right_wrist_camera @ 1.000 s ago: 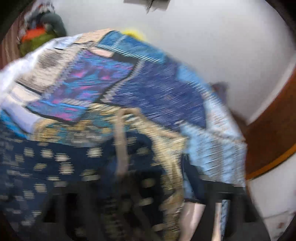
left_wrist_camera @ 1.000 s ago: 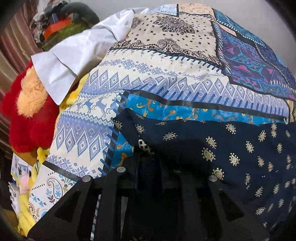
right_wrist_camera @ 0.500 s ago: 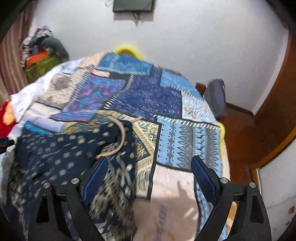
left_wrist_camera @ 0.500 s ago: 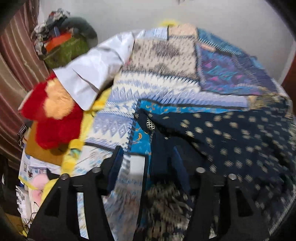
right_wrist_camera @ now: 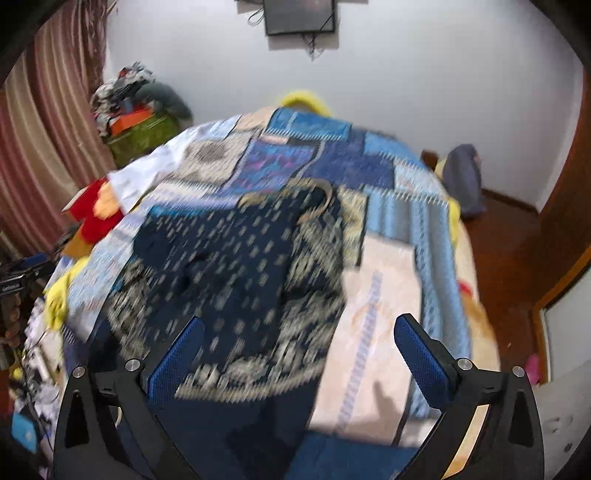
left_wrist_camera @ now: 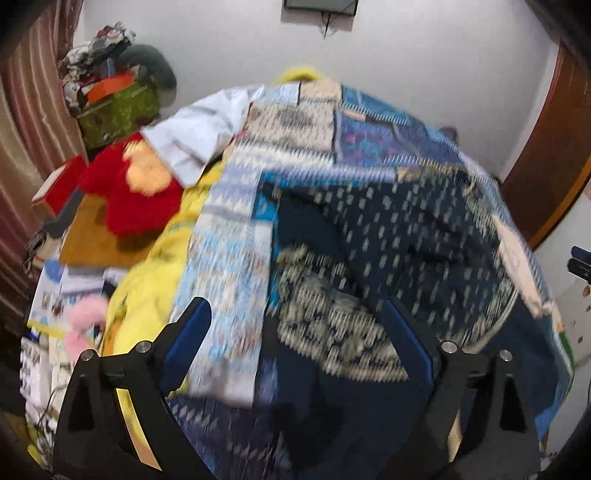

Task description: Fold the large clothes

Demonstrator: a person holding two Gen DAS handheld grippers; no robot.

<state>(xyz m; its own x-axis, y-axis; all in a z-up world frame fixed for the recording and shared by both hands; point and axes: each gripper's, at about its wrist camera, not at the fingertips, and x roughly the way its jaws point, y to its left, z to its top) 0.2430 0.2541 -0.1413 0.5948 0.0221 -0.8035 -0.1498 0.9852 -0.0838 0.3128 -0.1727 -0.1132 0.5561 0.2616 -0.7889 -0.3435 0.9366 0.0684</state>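
Both grippers have let go of the navy printed garment and pulled back. The left gripper and right gripper jaws are opening, nothing between them. The garment lies folded mid-frame on the patchwork bedspread; this fold looks finished.

Red plush toy, wall TV

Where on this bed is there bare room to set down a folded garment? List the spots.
Free: the pale quilt patch right of the navy dress, and the quilt's far end toward the wall. Crowded: the left edge, with the red plush toy, white shirt and yellow blanket.
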